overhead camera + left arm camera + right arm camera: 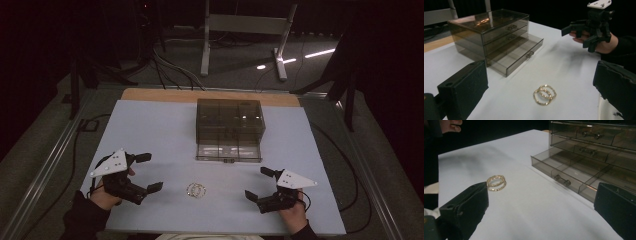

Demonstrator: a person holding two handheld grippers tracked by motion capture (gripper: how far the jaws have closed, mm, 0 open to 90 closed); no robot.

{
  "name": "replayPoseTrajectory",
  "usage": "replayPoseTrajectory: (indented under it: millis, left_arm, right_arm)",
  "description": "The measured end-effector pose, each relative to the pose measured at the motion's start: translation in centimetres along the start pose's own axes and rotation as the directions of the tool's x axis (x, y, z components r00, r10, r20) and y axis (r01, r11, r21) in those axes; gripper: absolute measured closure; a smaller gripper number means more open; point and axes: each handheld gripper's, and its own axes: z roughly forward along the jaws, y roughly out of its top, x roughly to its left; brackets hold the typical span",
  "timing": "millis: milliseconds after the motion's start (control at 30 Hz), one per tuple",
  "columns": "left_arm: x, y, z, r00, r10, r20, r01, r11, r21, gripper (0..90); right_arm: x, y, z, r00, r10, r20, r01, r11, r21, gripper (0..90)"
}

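Gold bracelets (196, 190) lie overlapped on the white table near its front edge, between my two grippers; they also show as gold bracelets (544, 94) and gold bracelets (496, 182). A smoky clear drawer box (230, 121) stands behind them with its bottom drawer (228, 151) pulled out; the drawer (569, 176) has empty compartments. My left gripper (148, 172) is open to the left of the bracelets, holding nothing. My right gripper (259, 183) is open to their right, also holding nothing.
The white table top (150, 130) ends in a wooden strip (160, 94) at the back. Table legs of another desk (205, 45) and cables lie on the dark floor beyond. A cable (350, 170) trails off the table's right side.
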Motion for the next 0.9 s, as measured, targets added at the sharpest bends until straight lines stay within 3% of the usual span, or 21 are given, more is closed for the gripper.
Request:
replayPoseTrajectory:
  millis: [567,900]
  left_arm:
    - [-1.0,0.0,5.1,0.9969,-0.001,0.079,-0.004,0.9985,0.055,0.7]
    - [-2.0,-1.5,8.7,0.9925,-0.004,0.122,-0.012,0.9922,0.124,0.7]
  right_arm:
    - [-0.1,-0.1,0.1,0.9998,0.018,-0.006,-0.018,1.000,0.006,0.0]
    - [-0.1,-0.2,0.2,0.9998,0.013,-0.013,-0.013,1.000,0.014,0.0]
